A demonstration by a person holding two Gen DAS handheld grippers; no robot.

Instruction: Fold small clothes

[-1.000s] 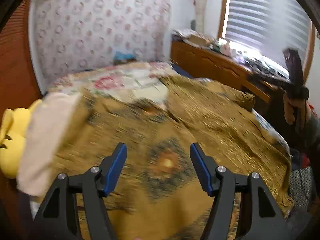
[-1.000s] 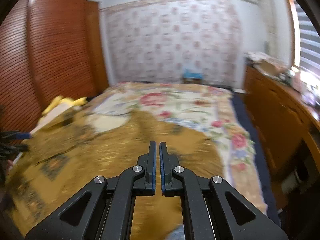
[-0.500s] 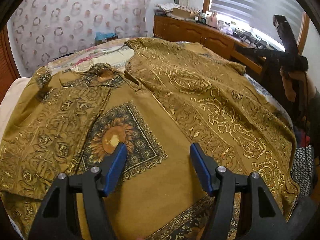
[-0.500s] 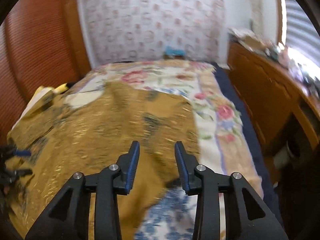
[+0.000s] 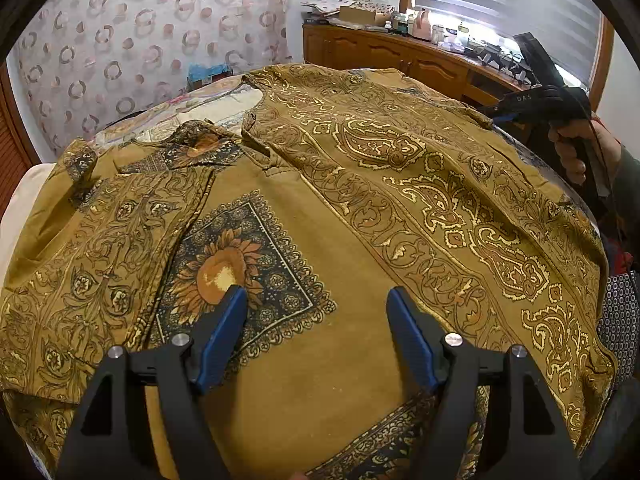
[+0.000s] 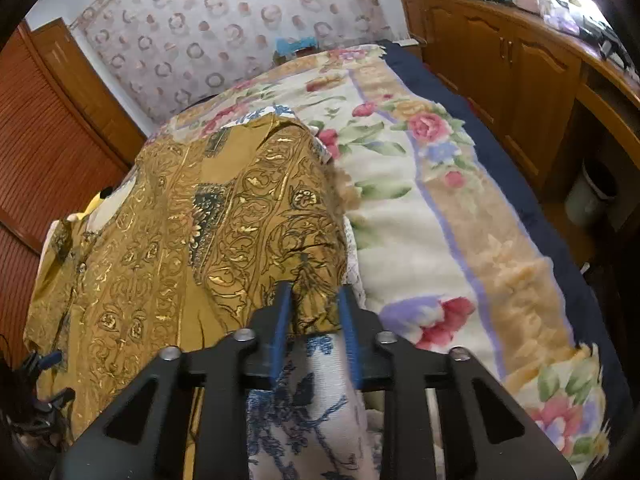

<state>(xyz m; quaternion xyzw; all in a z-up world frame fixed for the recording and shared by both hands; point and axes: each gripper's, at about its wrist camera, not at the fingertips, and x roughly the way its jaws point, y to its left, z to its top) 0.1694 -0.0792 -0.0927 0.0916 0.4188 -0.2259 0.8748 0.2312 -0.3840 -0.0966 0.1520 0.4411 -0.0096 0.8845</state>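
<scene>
Bedroom scene, two wrist views, items listed left to right. Far left: a brown slatted wardrobe door (image 6: 60,152), then a wall with ring-patterned wallpaper (image 5: 140,40) behind the bed. On the near left of the bed: a mustard-gold printed shirt (image 5: 320,220), the task garment, spread nearly flat with its collar toward the wall and its hem toward the cameras; a dark square panel with a sunflower print (image 5: 232,276) sits on its middle, and the right portion, with paisley gold print, overlaps the plain centre. Left gripper (image 5: 316,320): jaws wide apart, holding nothing, poised just above the fabric near the sunflower panel. Centre-right: right gripper (image 6: 314,312), jaws partly closed with the shirt's lower right corner between them; whether the blue pads actually pinch the cloth cannot be told from the pictures. Beneath and to the right: a floral blanket (image 6: 440,200) covering the bed, with a dark blue sheet (image 6: 500,152) along its edge. Far right: a wooden cabinet (image 6: 520,60) with clutter on top, below a window blind (image 5: 500,4). Task status, as judged: the shirt appears laid out and smoothed, with possibly one side turned inward; the main folds, and any stacking, remain to be done.
</scene>
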